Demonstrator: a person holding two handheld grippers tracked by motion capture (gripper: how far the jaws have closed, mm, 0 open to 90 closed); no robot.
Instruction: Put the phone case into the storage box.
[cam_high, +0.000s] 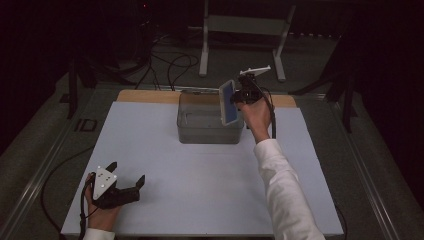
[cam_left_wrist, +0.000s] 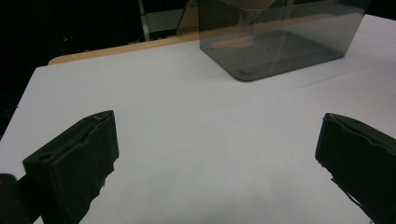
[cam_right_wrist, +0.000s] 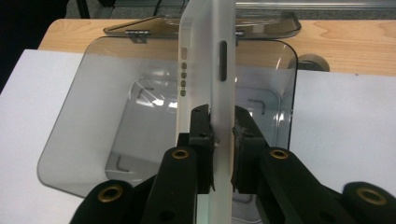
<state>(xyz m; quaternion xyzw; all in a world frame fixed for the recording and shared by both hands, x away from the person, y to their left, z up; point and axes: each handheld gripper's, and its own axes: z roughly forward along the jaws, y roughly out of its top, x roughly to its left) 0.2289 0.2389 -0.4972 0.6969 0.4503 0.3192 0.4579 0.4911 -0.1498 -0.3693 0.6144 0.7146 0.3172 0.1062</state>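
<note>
Right now I see my right hand-held gripper (cam_right_wrist: 222, 135) clamped on a thin white phone case (cam_right_wrist: 205, 70) with a blue inner face, its two black jaws pressing the case's edge from both sides. I hold the case upright above the open top of a smoky clear plastic box (cam_high: 210, 120), at the box's right side in the high view. That box stands at the far middle of the white surface (cam_high: 200, 175), with its lid (cam_right_wrist: 261, 25) lying just behind it. My left hand-held gripper (cam_high: 125, 177) rests low at the near left of the surface, well apart from the box, jaws spread wide with nothing between them.
</note>
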